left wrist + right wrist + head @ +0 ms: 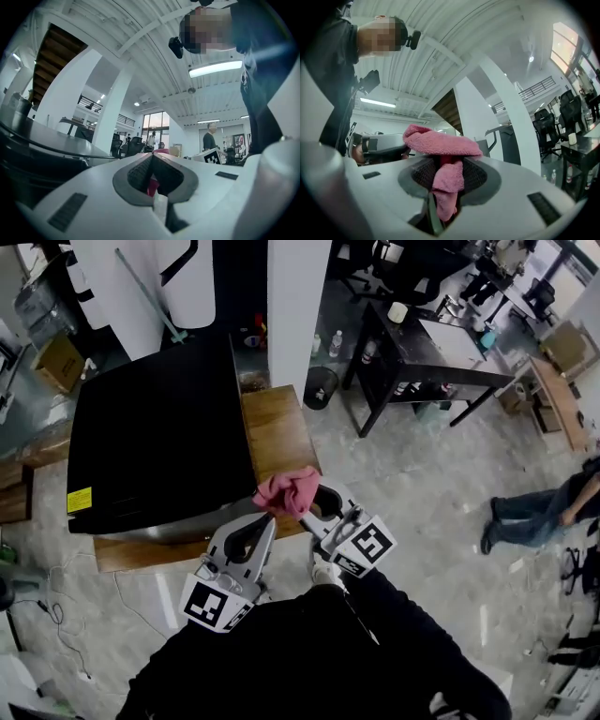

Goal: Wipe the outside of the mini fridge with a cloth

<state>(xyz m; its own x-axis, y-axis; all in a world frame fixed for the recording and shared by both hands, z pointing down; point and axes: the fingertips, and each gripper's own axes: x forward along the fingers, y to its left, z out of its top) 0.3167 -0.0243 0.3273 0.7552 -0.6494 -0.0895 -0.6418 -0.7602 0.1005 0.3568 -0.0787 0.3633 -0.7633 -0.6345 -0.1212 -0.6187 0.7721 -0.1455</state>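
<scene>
I have the pink cloth [289, 490] bunched up just below the middle of the head view. It sits off the lower right corner of the black mini fridge [159, 427], which fills the upper left on a low wooden surface [277, 432]. My right gripper [309, 504] is clenched on the cloth. In the right gripper view a thick fold lies across the jaw tips and a tail hangs down through the gap between them, so I judge this is the working hold, with a padded face out front to press on the fridge. My left gripper [266, 518] comes in from the lower left, tips together, and the left gripper view shows a sliver of pink caught between them. I take it to be nipping the cloth's edge to gather or steady the wad before wiping. The cloth is crumpled, so it has no strong long axis. Its bulk runs roughly left to right across the frame, with the loose end trailing back toward me. Both grippers point up-frame toward the fridge's near corner. I cannot tell from above whether the cloth already touches the fridge. The fridge's top faces the camera, and its near edge, with a grey strip, runs across the frame toward me.
</scene>
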